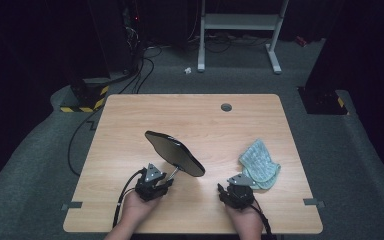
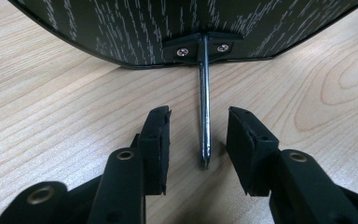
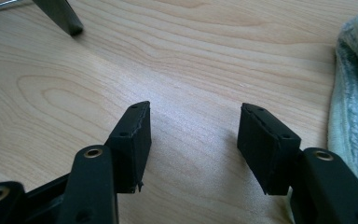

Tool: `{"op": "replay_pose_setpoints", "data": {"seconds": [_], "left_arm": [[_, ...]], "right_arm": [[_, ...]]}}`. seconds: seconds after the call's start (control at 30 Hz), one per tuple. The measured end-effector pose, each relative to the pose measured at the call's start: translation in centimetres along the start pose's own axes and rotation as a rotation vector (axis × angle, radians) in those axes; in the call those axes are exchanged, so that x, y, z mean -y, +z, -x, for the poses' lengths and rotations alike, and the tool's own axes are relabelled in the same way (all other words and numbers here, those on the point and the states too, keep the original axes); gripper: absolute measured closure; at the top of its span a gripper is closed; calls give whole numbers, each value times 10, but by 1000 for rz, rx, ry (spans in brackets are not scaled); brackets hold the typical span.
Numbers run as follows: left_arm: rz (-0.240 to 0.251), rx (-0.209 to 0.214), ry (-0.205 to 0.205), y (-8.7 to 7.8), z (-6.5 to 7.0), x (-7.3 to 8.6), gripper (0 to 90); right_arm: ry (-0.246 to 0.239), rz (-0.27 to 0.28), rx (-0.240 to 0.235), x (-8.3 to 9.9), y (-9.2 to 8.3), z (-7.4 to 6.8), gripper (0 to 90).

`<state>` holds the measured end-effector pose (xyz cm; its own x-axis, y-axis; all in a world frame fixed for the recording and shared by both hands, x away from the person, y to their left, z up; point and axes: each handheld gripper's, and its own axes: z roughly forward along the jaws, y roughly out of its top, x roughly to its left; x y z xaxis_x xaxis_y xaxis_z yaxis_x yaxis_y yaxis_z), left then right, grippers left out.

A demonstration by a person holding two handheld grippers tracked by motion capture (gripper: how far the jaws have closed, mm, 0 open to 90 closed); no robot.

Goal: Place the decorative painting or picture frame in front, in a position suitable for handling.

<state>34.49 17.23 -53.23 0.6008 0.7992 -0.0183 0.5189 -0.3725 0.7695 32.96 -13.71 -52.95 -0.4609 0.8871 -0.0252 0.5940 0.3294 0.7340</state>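
A black oval panel [image 1: 175, 152] stands tilted on the wooden table [image 1: 130, 115], with a thin metal rod [image 1: 173, 173] running from its back down toward my left gripper [image 1: 164, 183]. The left gripper view shows the panel's dark wood-grain back [image 2: 121, 28] and a bracket with two screws holding the rod [image 2: 205, 112]. There my left gripper [image 2: 199, 128] is open; the rod's tip rests on the table between the jaws with a gap on each side. My right gripper [image 3: 193, 128] is open over bare wood with nothing between its fingers, just left of a pale green cloth [image 3: 356, 102].
The crumpled cloth [image 1: 260, 165] lies at the table's right, just beyond the right gripper [image 1: 232, 189]. A round cable hole [image 1: 226, 107] sits near the far edge. The panel's dark lower edge [image 3: 60, 16] shows at the top left of the right gripper view.
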Motion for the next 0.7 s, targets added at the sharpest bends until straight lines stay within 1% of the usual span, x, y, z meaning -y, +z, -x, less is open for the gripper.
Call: {"op": "replay_pose_setpoints", "data": {"seconds": [0.27,0.4,0.57,0.6,0.67,0.7], "left_arm": [[1,-2,-8,-2,0,2,579],[-2,-9,0,-4,0,4,581],[0,-5,7,-7,-2,5,628],[0,-8,15,-7,-2,5,641],[-2,-1,11,-8,-2,6,643],[-3,-5,14,-8,-2,7,647]], "right_arm": [[-1,1,-2,0,0,1,448],[-2,2,-2,0,0,1,450],[-2,3,-1,0,0,1,453],[-2,2,0,0,0,1,453],[-1,2,1,0,0,1,453],[-1,2,1,0,0,1,454]]}}
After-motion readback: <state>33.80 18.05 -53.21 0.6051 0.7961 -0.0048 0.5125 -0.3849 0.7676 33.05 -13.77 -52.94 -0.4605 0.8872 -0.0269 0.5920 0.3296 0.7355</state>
